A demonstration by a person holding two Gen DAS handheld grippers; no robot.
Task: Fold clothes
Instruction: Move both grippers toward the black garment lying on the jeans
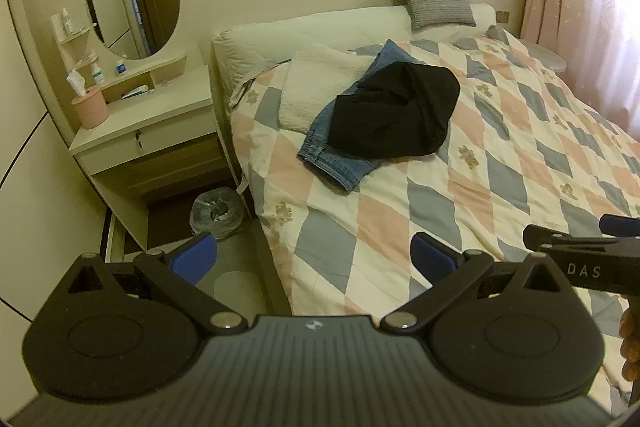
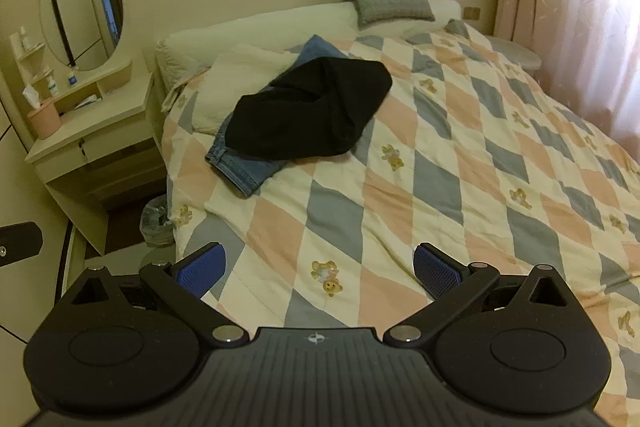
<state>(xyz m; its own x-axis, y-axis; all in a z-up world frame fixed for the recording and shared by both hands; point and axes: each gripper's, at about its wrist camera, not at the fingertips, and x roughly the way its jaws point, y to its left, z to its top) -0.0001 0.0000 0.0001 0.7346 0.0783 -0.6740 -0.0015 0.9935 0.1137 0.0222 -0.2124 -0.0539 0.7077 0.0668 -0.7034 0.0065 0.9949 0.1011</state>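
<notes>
Three garments heaped near pillows: black top [image 2: 308,115] over jeans [image 2: 240,167], cream piece [image 2: 236,83] beneath. Soft, floppy (denim stiffer); best pinched at hems. Left gripper [image 1: 314,255], right gripper [image 2: 320,265]: agape, empty.

**Two wrist views, one bed**

Both fisheye cameras look forward and down along spread fingers from well short of the bed [image 1: 460,195] [image 2: 440,163] — the left one sits nearer the dresser [image 1: 160,115]. They share quilt, clothes pile, mirror, cushion.
</notes>
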